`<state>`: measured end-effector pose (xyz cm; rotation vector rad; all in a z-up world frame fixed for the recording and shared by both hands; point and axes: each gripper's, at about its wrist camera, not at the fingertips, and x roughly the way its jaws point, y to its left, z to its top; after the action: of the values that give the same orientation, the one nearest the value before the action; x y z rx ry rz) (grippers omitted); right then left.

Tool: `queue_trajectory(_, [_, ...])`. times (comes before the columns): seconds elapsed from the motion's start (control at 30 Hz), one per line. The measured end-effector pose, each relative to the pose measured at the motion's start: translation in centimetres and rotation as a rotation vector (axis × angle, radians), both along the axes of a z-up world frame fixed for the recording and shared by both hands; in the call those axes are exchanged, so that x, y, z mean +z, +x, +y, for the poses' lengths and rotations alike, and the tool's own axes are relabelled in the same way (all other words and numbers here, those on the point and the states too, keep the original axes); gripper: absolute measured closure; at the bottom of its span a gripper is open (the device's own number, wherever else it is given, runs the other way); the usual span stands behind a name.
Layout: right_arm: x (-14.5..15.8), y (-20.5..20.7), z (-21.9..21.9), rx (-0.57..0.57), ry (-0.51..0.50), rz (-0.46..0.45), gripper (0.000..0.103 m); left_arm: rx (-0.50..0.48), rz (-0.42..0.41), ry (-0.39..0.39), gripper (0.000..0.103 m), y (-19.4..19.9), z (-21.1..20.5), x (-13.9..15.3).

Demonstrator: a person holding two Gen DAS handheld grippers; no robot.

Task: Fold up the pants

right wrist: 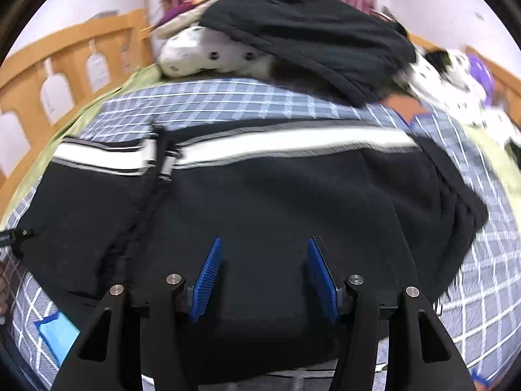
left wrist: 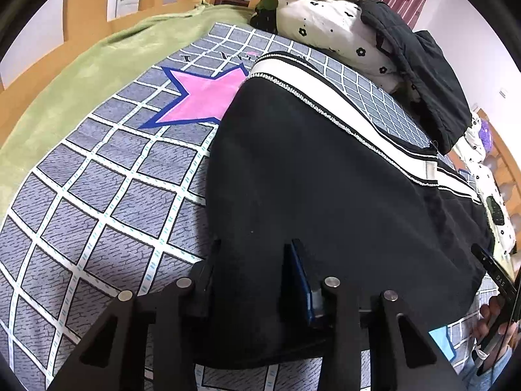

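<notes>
Nearest my left-hand camera, a fold of the black fleece pants with a white side stripe (left wrist: 325, 169) bunches up between my left jaws (left wrist: 254, 254). The left finger is buried behind the cloth and the blue ribbed pad (left wrist: 299, 280) of the other presses into it, so I read this as a clench on the near edge of the pants. They lie spread on the bed, on the grey quilt with white grid lines and a pink star (left wrist: 107, 176), the stripe running along their far edge. A green blanket (left wrist: 81, 65) borders the quilt on the left. At the head of the bed a white pillow with small black flowers (left wrist: 332, 29) carries another dark garment (left wrist: 423, 75).

To the right, my right jaws (right wrist: 265, 260) stand released above the middle of the same pants, both blue pads bare with only flat cloth behind them. That view is smeared, so fine detail is lost. The drawcord and the stripe's ends sit to the left there.

I judge the fabric soft, thick and limp. It will sag and drag on the quilt, not slide, and it is light enough for one pinch to lift. It has no stiffness to hold a crease unaided. Good places to hold are the near hem edge and the firmer striped band, pinching all layers together so the fold carries over evenly.
</notes>
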<state>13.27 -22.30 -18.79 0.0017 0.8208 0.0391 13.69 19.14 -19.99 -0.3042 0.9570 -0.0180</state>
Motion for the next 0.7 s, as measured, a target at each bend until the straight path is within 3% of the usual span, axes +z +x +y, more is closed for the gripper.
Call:
queue_trajectory(0.07, [-1.3,0.4,-1.7,-0.046,0.044,0.039,0.061,0.003,-0.011,0.010,0.069,-0.2,0.0,0.0])
queue_trajectory(0.13, [-2.2,0.8,-2.9,-0.057,0.102,0.081,0.068,0.015,-0.018,0.018,0.078,-0.4,0.0,0.3])
queue_trajectory(0.2, [-2.2,0.8,-3.5,-0.062,0.143,0.080,0.068,0.009,-0.034,0.035,0.085,-0.5,-0.2,1.0])
queue_trajectory(0.33, [-1.8,0.9,-3.6,-0.067,0.158,0.090,0.068,0.002,-0.091,0.084,0.086,-0.9,-1.2,3.4])
queue_trajectory(0.43, [-1.0,0.7,-3.4,-0.054,0.116,0.087,0.069,-0.003,-0.136,0.032,0.086,-1.2,-1.7,6.2])
queue_trajectory(0.6, [2.1,-0.8,-4.7,-0.046,-0.006,-0.015,0.069,-0.127,-0.276,0.104,0.087,-1.2,-8.3,12.6])
queue_trajectory(0.7, [3.3,-1.9,-7.0,-0.066,0.001,-0.050,0.069,-0.240,-0.316,0.139,0.087,-1.1,-14.3,14.3])
